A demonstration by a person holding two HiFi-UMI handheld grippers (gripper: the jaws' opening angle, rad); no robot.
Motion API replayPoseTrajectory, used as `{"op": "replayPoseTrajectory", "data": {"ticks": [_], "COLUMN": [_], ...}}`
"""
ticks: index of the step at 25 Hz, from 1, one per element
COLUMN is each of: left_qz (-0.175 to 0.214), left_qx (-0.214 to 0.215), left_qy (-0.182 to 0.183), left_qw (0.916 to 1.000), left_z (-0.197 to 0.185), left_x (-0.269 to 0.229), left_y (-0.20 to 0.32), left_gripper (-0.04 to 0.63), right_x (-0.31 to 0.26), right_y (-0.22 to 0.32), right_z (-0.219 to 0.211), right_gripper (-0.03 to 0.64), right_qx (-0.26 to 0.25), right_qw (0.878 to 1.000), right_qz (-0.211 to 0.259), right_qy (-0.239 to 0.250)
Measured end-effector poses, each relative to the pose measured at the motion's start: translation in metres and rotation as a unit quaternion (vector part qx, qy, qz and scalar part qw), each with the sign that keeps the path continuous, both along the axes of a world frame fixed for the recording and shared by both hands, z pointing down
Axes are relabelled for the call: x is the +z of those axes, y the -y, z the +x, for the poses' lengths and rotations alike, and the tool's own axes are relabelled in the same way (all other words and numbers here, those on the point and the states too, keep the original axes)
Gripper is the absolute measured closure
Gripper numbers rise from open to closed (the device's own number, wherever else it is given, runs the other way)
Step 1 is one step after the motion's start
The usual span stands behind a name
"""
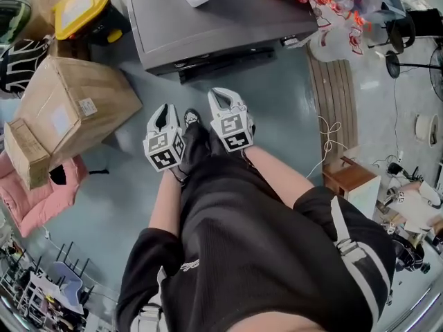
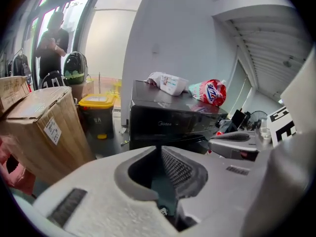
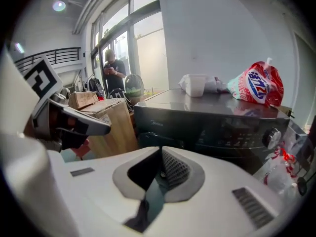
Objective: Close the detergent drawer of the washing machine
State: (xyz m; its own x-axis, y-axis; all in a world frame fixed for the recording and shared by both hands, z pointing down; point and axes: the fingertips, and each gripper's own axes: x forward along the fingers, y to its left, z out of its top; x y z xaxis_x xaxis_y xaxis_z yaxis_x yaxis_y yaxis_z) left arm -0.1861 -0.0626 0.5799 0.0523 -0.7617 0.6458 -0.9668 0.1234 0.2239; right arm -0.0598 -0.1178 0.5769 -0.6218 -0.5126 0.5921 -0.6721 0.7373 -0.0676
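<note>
Both claws are sitting pinched shut with nothing in them, left claw [image 1: 165, 111] and right claw [image 1: 223, 97]. We're seeing the drawer [image 1: 225, 62] poking out of the washer [image 1: 208, 26] dead ahead. Right claw's nearer, so we're reckoning a straight push away from us.

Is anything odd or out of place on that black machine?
Yes: the drawer sticks out from the front of the washing machine, so it is open rather than flush. Nothing looks spilled or broken.
</note>
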Motion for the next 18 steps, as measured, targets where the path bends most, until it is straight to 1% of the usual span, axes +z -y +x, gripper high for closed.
{"op": "replayPoseTrajectory", "data": {"ticks": [1, 2, 5, 9, 11, 15, 18], "left_qz": [0.005, 0.009, 0.016, 0.032, 0.041, 0.057, 0.068], "left_qx": [0.005, 0.012, 0.029, 0.03, 0.041, 0.068, 0.087], "left_qy": [-0.002, -0.001, -0.001, -0.016, -0.019, -0.029, -0.047], "left_qw": [1.0, 0.9999, 0.9995, 0.9989, 0.9981, 0.9956, 0.9928], "left_z": [0.002, 0.004, 0.009, 0.01, 0.008, 0.004, 0.004], "left_x": [-0.002, -0.004, -0.009, -0.023, -0.028, -0.036, -0.038], "left_y": [-0.004, -0.007, -0.013, -0.019, -0.024, -0.045, -0.068], "left_gripper": [0.582, 0.588, 0.588, 0.588, 0.588, 0.588, 0.588], "right_x": [-0.001, -0.002, -0.008, -0.011, -0.015, -0.022, -0.016], "right_y": [-0.005, -0.01, -0.023, -0.043, -0.052, -0.075, -0.104], "right_z": [-0.001, -0.002, -0.002, -0.005, -0.006, -0.012, -0.014], "right_gripper": [0.604, 0.611, 0.611, 0.611, 0.611, 0.611, 0.611], "right_qx": [-0.005, -0.009, -0.021, -0.025, -0.023, -0.004, 0.019], "right_qw": [1.0, 1.0, 1.0, 1.0, 1.0, 1.0, 1.0], "right_qz": [0.002, 0.005, 0.006, -0.005, -0.002, 0.006, -0.006], "right_qy": [0.0, -0.001, -0.005, 0.001, -0.005, -0.014, -0.019]}}
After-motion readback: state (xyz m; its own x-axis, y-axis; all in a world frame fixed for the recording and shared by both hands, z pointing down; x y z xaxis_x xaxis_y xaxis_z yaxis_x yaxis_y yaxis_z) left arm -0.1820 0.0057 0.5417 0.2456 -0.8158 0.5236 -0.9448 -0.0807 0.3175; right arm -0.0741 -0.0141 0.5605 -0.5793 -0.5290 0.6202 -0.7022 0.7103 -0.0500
